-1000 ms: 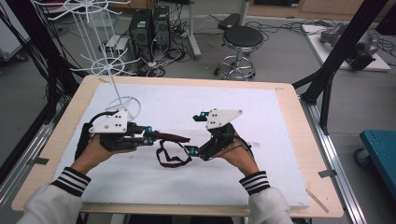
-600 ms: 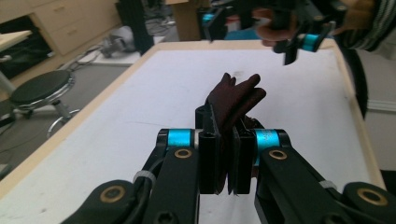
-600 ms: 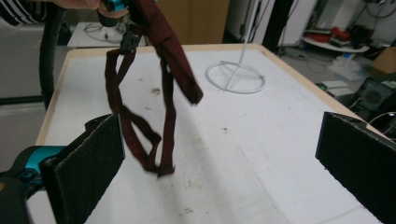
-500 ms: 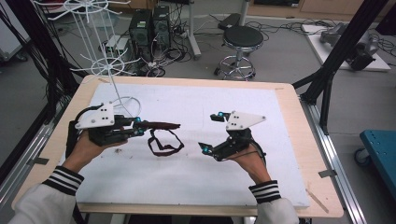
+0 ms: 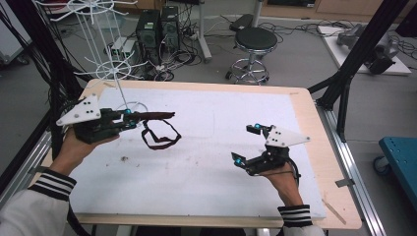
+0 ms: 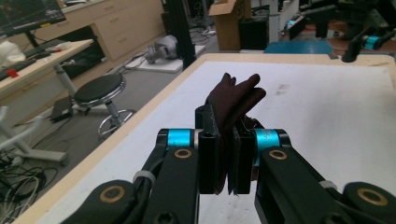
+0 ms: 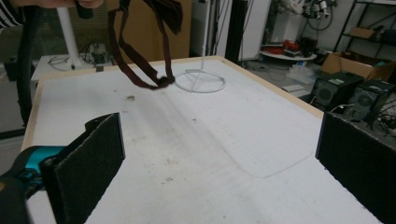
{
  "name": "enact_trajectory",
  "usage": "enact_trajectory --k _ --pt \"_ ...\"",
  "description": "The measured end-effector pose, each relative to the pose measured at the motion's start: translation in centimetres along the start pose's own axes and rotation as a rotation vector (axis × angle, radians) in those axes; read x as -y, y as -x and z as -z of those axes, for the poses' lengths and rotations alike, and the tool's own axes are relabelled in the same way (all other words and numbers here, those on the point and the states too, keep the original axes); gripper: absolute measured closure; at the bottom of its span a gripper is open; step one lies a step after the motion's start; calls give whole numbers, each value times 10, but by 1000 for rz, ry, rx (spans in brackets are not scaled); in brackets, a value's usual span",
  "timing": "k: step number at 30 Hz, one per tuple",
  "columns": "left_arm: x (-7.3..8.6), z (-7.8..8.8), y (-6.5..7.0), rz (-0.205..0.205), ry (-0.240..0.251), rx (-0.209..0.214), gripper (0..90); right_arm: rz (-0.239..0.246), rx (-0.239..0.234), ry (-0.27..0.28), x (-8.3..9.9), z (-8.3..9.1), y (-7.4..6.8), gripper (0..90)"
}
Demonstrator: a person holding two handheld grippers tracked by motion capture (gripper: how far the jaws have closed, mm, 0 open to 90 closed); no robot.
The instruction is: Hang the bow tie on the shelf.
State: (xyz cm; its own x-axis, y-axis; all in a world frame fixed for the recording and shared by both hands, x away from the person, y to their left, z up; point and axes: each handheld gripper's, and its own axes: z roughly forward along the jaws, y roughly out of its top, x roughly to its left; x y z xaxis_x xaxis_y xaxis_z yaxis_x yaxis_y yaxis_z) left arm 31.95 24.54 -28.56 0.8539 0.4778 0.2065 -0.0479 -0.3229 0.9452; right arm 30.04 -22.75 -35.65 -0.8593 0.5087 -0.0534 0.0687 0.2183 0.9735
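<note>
A person at a white-topped table (image 5: pixel 211 162) is lifting a dark maroon fabric strap (image 5: pixel 158 129) with the left gripper (image 5: pixel 129 116), whose jaws are clamping tight on one bunched end of it, as the left gripper view is showing (image 6: pixel 233 100). The rest of the strap is hanging down in a loop, its lowest part seeming to brush the table top just beside the round base of a white wire rack (image 5: pixel 114 69) standing at the far left corner. Holding the strap by one end appears to be letting it drape open, perhaps for hanging on one of the rack's arms; that is a judgement, not something shown.

The right gripper (image 5: pixel 246 145) is hovering well apart, over the right half of the table, its jaws standing wide open and gripping nothing; the right gripper view is showing both black pads (image 7: pixel 100 144) spread far apart over bare table, with the strap (image 7: pixel 140 56) dangling in the distance. The free hand seems to be staying clear of the hanging loop.
</note>
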Motion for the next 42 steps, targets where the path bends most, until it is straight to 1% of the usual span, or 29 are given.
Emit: enact_trajectory --k 3,5,6,8,10,12,15,16,17,19,22,23,24,27,29,31,33,34,37,39,42 --pt "-3 7 -7 0 5 -30 843 -15 26 6 8 7 2 6" --pt "-4 11 -10 1 7 -49 843 -30 33 10 13 12 3 6" --pt "-4 14 -13 4 9 -61 843 -29 40 14 14 13 3 6" --pt "-5 18 -17 5 13 -72 843 -42 47 27 19 17 4 6" --pt "-6 21 -21 24 21 -81 843 -52 54 32 22 21 5 6" --pt "-8 24 -25 17 16 -95 843 -54 67 43 26 25 6 6" --pt "-9 27 -28 19 23 -115 843 -63 91 50 31 30 6 6" --pt "-10 29 -29 20 24 -128 842 -60 95 59 32 30 6 6" --pt "-10 31 -31 17 21 -136 843 -68 101 65 34 32 6 6" --pt "-10 33 -33 16 24 -152 843 -63 121 73 37 35 6 6" --pt "-12 38 -39 17 28 -181 843 -63 133 74 41 37 4 6" --pt "-12 40 -41 12 24 -186 843 -59 141 69 43 38 4 6" --pt "-12 42 -43 17 28 -195 843 -56 149 72 44 38 4 6" --pt "-12 45 -48 23 30 -216 842 -67 159 78 50 40 3 6" --pt "-11 48 -52 21 19 -230 843 -74 165 84 54 40 3 6" --pt "-10 49 -56 27 24 -241 843 -85 175 76 55 40 4 6" --pt "-9 50 -60 25 16 -252 843 -72 184 88 55 40 3 6" --pt "-9 50 -61 27 13 -259 843 -80 179 89 55 40 3 6" --pt "-7 51 -66 32 18 -279 843 -80 200 97 55 41 3 6" --pt "-6 52 -69 40 22 -287 843 -86 210 118 57 42 3 6" --pt "-3 53 -73 46 11 -305 843 -101 212 135 63 42 4 6"
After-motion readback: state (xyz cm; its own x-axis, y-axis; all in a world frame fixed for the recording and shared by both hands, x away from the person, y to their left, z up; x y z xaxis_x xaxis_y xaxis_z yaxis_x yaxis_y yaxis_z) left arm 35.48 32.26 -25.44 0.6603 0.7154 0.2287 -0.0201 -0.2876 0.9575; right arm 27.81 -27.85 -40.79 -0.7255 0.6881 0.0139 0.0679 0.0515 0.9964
